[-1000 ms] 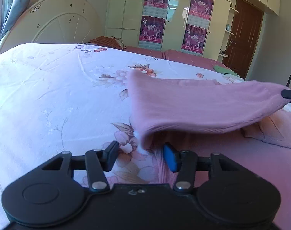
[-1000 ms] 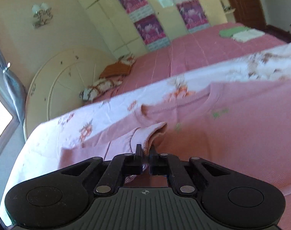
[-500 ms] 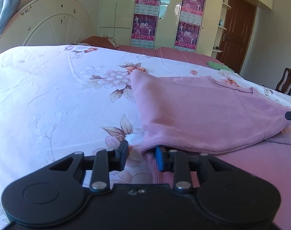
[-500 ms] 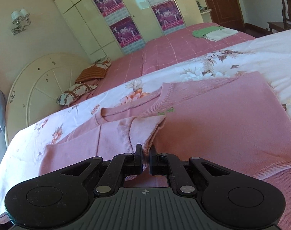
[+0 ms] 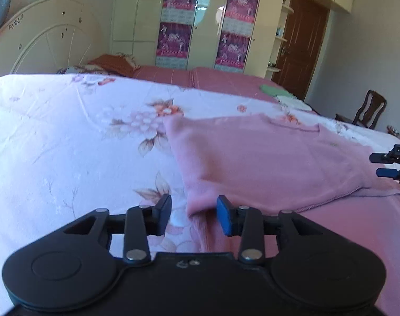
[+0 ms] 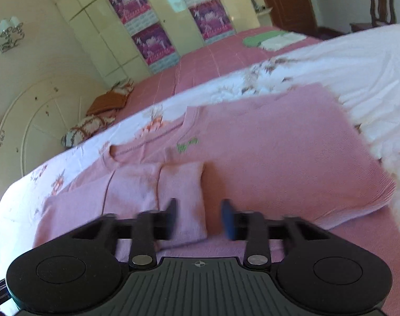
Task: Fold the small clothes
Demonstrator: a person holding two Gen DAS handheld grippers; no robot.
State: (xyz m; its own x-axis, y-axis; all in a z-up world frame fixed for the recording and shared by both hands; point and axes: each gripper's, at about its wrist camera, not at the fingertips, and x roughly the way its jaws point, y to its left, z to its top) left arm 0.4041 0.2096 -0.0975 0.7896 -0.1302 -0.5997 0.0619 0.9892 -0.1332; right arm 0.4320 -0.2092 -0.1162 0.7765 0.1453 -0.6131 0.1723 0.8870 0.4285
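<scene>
A pink knit sweater [image 5: 265, 158] lies on the floral bedspread [image 5: 68, 137], its side and sleeve folded over the body. My left gripper [image 5: 194, 217] is open, its jaws either side of the folded corner without touching it. In the right wrist view the sweater [image 6: 265, 158] lies flat with a green mark near the neckline, and the sleeve cuff [image 6: 181, 197] rests on the body. My right gripper [image 6: 200, 218] is open just over the cuff. Its fingertips [image 5: 386, 172] also show at the right edge of the left wrist view.
Beyond the bedspread is a pink sheet [image 5: 213, 79] with folded green and white clothes [image 5: 279, 93] on it. A round white headboard [image 5: 42, 42], pillows [image 6: 105, 105], a postered wardrobe [image 5: 200, 21], a brown door [image 5: 302, 44] and a wooden chair [image 5: 371, 110] stand around the bed.
Both grippers lowered the lifted side of the sweater onto its body. The right gripper opened and let go of the cuff. The left gripper stands open at the folded corner.
</scene>
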